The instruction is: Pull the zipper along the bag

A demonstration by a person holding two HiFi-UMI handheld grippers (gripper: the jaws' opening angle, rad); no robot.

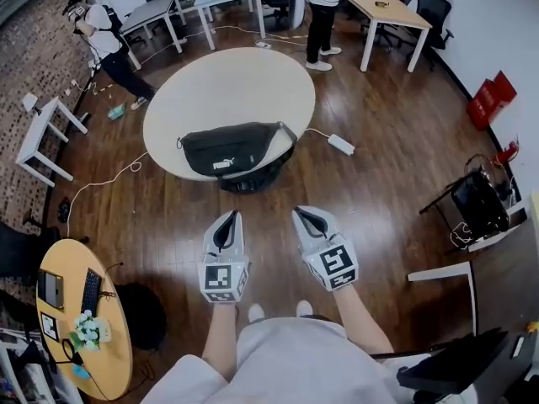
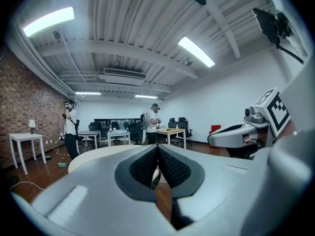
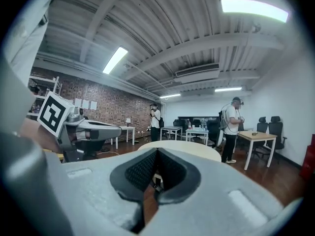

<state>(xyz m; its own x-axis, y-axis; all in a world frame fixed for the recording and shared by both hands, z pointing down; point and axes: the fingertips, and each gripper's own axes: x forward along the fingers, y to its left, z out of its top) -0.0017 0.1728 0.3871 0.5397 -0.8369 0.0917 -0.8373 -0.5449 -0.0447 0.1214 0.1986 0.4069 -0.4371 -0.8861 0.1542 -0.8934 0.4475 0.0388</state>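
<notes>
A black waist bag (image 1: 236,151) with a white logo lies at the near edge of the round beige table (image 1: 227,82), partly hanging over that edge. Its zipper is too small to make out. Both grippers hover over the wooden floor, short of the table and apart from the bag. My left gripper (image 1: 226,221) is shut with nothing in it; in the left gripper view its pads (image 2: 147,163) meet. My right gripper (image 1: 307,217) is likewise shut and empty, with its pads (image 3: 142,168) touching. The right gripper (image 2: 241,132) also shows in the left gripper view.
A white power strip (image 1: 341,145) with its cable lies on the floor right of the table. Two people (image 1: 320,15) stand at the back among desks and chairs. A small yellow round table (image 1: 84,326) is at my left and a black cart (image 1: 476,204) at my right.
</notes>
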